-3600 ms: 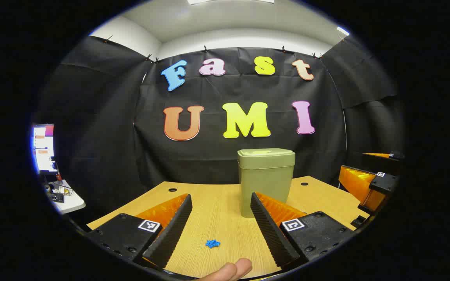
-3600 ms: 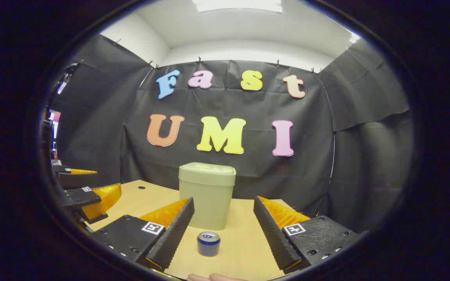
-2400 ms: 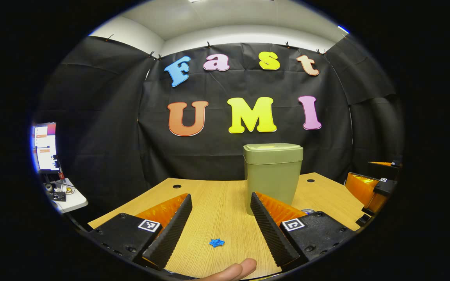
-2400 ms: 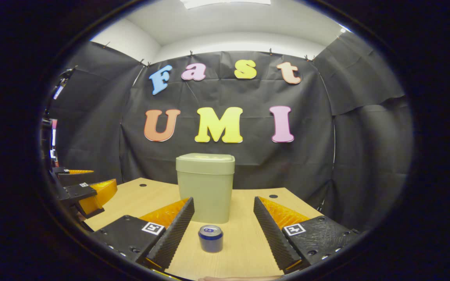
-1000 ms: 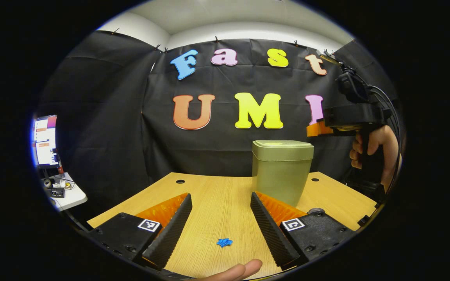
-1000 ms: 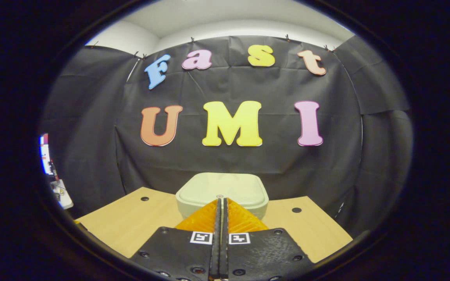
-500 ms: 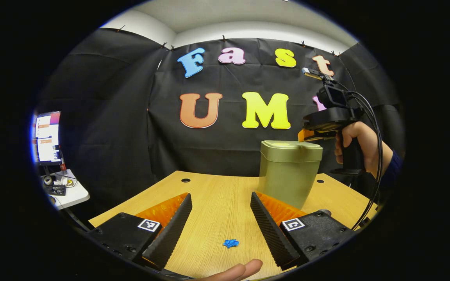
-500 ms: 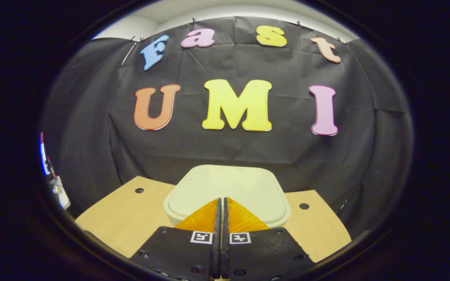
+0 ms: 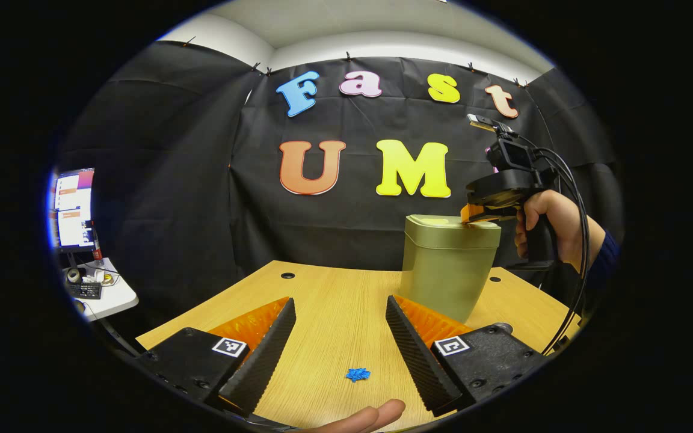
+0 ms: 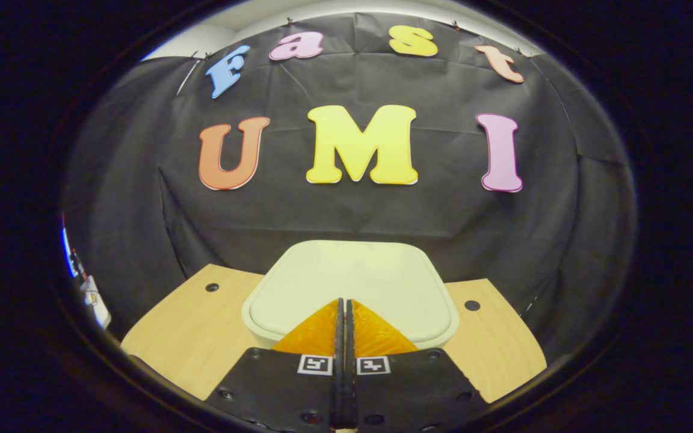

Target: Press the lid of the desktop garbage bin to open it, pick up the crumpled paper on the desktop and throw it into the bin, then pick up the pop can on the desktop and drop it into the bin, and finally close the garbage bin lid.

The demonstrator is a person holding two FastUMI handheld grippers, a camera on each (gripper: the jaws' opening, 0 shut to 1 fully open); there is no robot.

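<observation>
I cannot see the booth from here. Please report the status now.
Right gripper shut, tip at the bin lid. Left gripper open, low over the desk. Lid still closed; blue paper scrap on the desk. Nothing in the way.

both views toward bin (image 9: pixel 450 264)

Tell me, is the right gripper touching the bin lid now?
Touching. In the left gripper view, the right gripper has its closed tip resting on the bin lid, with no gap visible.
</observation>
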